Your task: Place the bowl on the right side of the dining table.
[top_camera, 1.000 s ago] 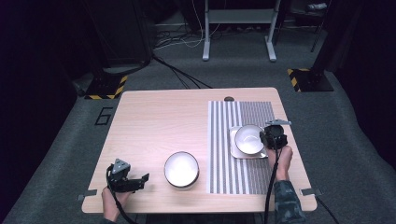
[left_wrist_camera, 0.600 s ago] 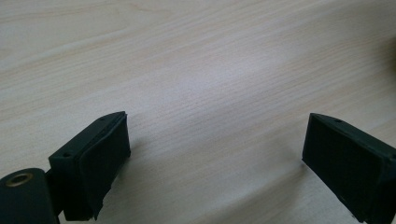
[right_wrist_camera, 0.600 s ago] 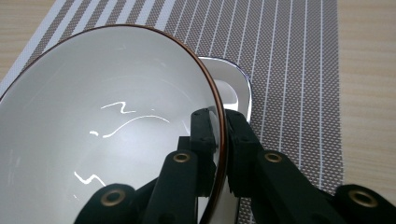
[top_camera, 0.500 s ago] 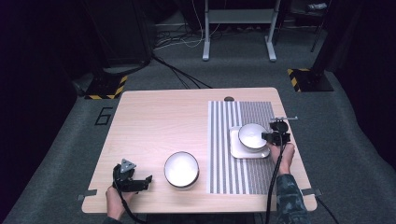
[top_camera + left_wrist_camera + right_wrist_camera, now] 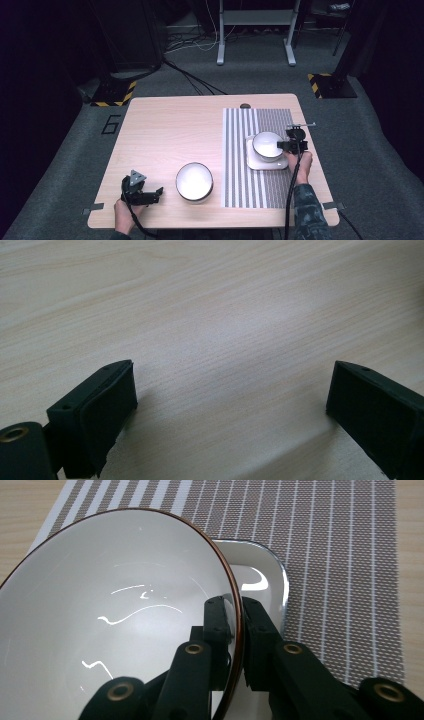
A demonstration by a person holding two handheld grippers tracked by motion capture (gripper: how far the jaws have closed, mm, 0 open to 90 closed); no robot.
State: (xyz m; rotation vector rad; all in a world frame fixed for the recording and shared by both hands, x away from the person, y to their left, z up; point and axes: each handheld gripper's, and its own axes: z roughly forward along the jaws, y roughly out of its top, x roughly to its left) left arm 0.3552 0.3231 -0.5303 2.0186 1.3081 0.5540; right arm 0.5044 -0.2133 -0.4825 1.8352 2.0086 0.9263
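Right gripper (image 5: 234, 630): jaws pinched the rim of a tilted white bowl (image 5: 115, 610) over the square plate (image 5: 265, 575) on the striped placemat (image 5: 340, 555).
Left gripper (image 5: 142, 192): jaws wide, empty, near the counter (image 5: 210, 315).
Risk: thin rim grip might slip, dropping the bowl onto the plate.
Hidden: bowl's underside, plate contact.
Second bowl (image 5: 194, 181): on the counter.

Bowl (image 5: 268, 144) on plate (image 5: 259, 162) on mat (image 5: 240, 150), table's (image 5: 165, 130) right — second bowl (image 5: 194, 181) front-centre.
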